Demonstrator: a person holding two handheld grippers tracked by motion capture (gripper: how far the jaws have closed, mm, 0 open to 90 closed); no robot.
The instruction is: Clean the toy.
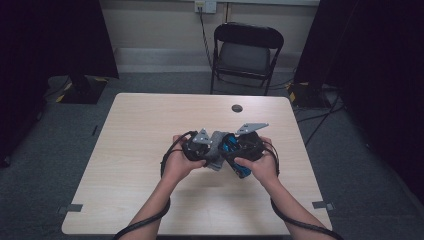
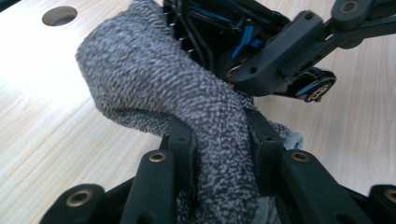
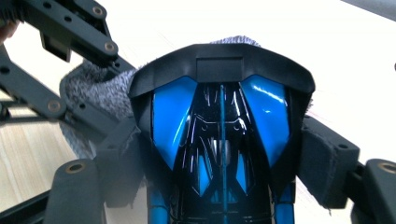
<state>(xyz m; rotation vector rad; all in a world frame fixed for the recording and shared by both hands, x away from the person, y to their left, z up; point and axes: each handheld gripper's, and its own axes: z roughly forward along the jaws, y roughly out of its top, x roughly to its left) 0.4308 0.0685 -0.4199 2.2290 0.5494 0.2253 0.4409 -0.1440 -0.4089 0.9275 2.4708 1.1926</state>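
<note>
1. Far left of the high view is just bare table (image 1: 140, 150), light wood, with a small round hole (image 1: 237, 108) near the far edge.
2. Left tongs (image 1: 209, 150) sit over the middle of the table, pinching a grey cloth (image 1: 216, 150). In the left gripper view the cloth (image 2: 187, 107) is squeezed between the two black jaws and bulges up and over to the left.
3. The cloth is pressed right up against the toy car (image 1: 236, 155).
4. Right tongs (image 1: 231, 155) are clamped on the car. In the right gripper view the car (image 3: 219, 135), black and shiny blue, sits between the jaws with a pad tight on each side.
5. Behind the table there's a dark folding chair (image 1: 247, 52).
</note>
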